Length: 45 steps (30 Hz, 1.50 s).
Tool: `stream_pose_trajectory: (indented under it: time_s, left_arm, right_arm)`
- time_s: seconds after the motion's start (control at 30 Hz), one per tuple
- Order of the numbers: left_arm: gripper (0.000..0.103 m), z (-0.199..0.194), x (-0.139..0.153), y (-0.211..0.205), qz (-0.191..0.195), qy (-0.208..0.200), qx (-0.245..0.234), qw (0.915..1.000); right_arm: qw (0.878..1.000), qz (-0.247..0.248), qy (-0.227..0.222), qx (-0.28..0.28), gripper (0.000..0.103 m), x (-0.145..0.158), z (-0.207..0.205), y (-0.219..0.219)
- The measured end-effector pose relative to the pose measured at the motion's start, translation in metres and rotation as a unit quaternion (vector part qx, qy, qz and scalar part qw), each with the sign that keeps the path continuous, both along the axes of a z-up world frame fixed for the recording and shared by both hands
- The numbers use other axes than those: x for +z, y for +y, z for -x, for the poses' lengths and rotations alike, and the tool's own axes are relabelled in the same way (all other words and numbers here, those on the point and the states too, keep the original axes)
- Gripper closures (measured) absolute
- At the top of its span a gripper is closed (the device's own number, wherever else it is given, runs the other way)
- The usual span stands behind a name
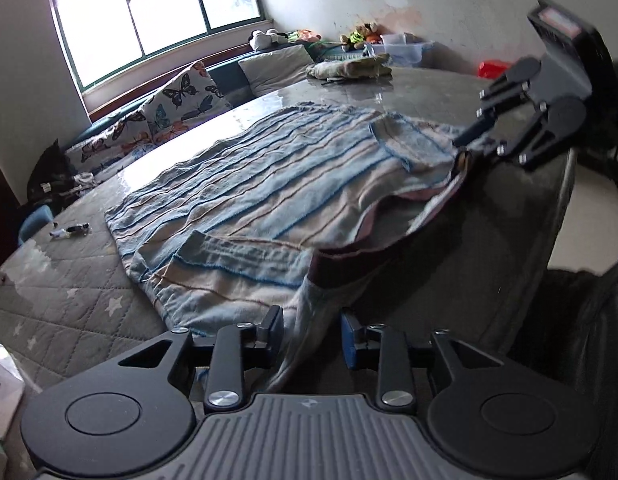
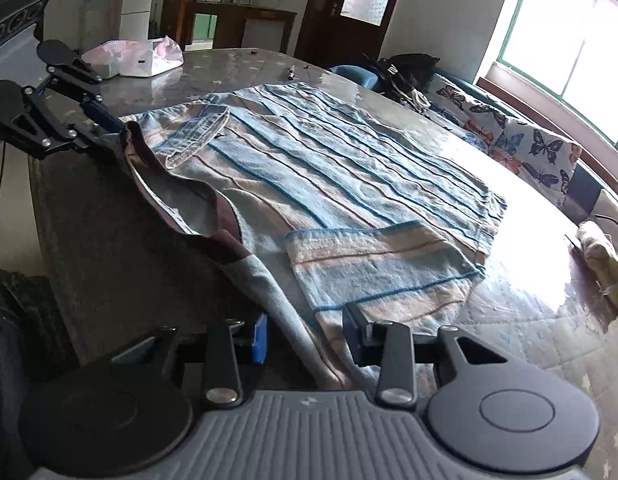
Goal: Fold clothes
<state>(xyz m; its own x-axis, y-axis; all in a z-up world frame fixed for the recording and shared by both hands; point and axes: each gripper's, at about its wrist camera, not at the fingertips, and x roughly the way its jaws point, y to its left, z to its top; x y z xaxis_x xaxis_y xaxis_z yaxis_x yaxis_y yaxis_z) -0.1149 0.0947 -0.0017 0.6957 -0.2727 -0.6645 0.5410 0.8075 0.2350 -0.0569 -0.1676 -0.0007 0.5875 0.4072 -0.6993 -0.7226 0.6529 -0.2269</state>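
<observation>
A light-blue and beige striped shirt (image 1: 269,184) (image 2: 341,168) with a maroon collar (image 2: 225,224) lies flat on the table, both sleeves folded inward. My left gripper (image 1: 313,332) is low at the shirt's near shoulder. Its jaws stand apart with a fold of cloth running between them, and a gap shows beside each pad. From the right wrist view, the left gripper (image 2: 109,128) sits at the collar's far end. My right gripper (image 2: 307,334) straddles the other shoulder with its jaws apart and the cloth loose between them. It also appears as the right gripper (image 1: 485,140) at the upper right.
The table (image 1: 89,300) has a grey quilted star cover under glossy film, and its edge drops off near both grippers. A folded garment pile (image 1: 349,68) lies at the far end. A plastic bag (image 2: 137,56), a pen (image 2: 291,72) and butterfly cushions (image 1: 177,100) stand around.
</observation>
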Motion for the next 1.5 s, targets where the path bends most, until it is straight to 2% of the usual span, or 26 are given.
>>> stream_pose_trajectory:
  time_s: [0.07, 0.17, 0.2, 0.23, 0.33, 0.53, 0.83, 0.93, 1.07, 1.23, 1.5]
  left_arm:
    - [0.07, 0.003, -0.004, -0.002, -0.017, -0.007, -0.003, 0.9998]
    - [0.071, 0.002, -0.006, -0.001, -0.02, -0.015, -0.001, 0.9997]
    - [0.076, 0.002, -0.006, -0.001, -0.02, -0.016, 0.0, 0.9997]
    - [0.085, 0.001, -0.006, 0.0, -0.02, -0.017, 0.002, 0.9996]
    - [0.096, 0.0, -0.003, 0.003, -0.008, -0.021, 0.012, 0.9997]
    - [0.098, 0.008, 0.021, 0.007, 0.024, -0.05, 0.028, 0.998]
    - [0.098, 0.043, 0.064, 0.013, 0.052, -0.078, 0.042, 0.9947]
    - [0.098, 0.043, 0.073, 0.016, 0.064, -0.087, 0.057, 0.9925]
    - [0.098, 0.022, 0.079, 0.02, 0.081, -0.088, 0.077, 0.9898]
    - [0.098, -0.018, 0.085, 0.024, 0.087, -0.09, 0.093, 0.9878]
    - [0.098, -0.113, 0.094, 0.031, 0.084, -0.074, 0.114, 0.9872]
  right_arm:
    - [1.0, 0.002, -0.007, -0.006, 0.067, 0.0, 0.002, -0.002]
    - [1.0, -0.003, -0.012, -0.013, 0.071, -0.002, 0.002, -0.004]
    - [1.0, -0.006, -0.014, -0.014, 0.076, -0.002, 0.002, -0.004]
    - [1.0, -0.008, -0.015, -0.014, 0.081, -0.003, 0.002, -0.004]
    - [1.0, -0.009, -0.023, -0.014, 0.091, -0.003, 0.004, -0.002]
    - [0.999, -0.031, -0.039, -0.016, 0.099, 0.012, 0.01, -0.005]
    - [0.997, -0.063, -0.052, -0.004, 0.099, 0.059, 0.047, -0.018]
    - [0.996, -0.072, -0.053, -0.001, 0.099, 0.071, 0.052, -0.019]
    - [0.996, -0.077, -0.051, -0.001, 0.1, 0.079, 0.037, -0.017]
    - [0.995, -0.083, -0.048, -0.006, 0.1, 0.091, -0.002, -0.011]
    - [0.996, -0.082, -0.037, -0.018, 0.1, 0.104, -0.089, 0.003]
